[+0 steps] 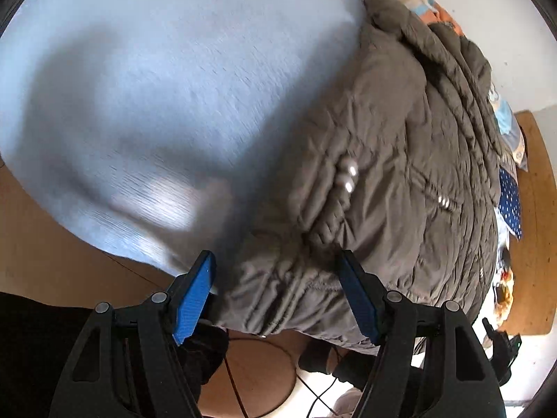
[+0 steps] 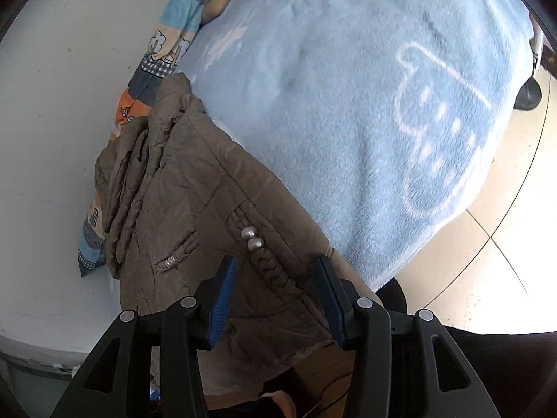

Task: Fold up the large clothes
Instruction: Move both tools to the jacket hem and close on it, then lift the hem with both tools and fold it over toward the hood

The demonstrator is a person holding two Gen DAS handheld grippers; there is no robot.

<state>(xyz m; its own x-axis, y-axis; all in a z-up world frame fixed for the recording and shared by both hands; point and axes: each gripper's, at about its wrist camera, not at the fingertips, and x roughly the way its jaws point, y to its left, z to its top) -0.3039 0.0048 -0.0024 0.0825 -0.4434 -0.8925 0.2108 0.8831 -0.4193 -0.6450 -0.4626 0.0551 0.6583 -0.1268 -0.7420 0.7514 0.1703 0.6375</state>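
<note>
A grey-brown padded jacket (image 1: 400,160) with a braided cord and silver beads lies on a light blue blanket (image 1: 174,69) on a bed. In the left wrist view my left gripper (image 1: 278,296) is open, its blue pads either side of the jacket's lower hem, which hangs over the bed edge. In the right wrist view the same jacket (image 2: 195,202) lies along the left side of the blanket (image 2: 348,104). My right gripper (image 2: 275,299) is open, its jaws either side of the jacket's hem near the beaded cord.
A patterned quilt (image 2: 167,45) lies bunched against the white wall (image 2: 52,139) beyond the jacket. A wooden bed frame (image 1: 536,209) shows at the right. Tiled floor (image 2: 487,261) lies off the blanket's edge. Cables (image 1: 243,383) run on the floor below.
</note>
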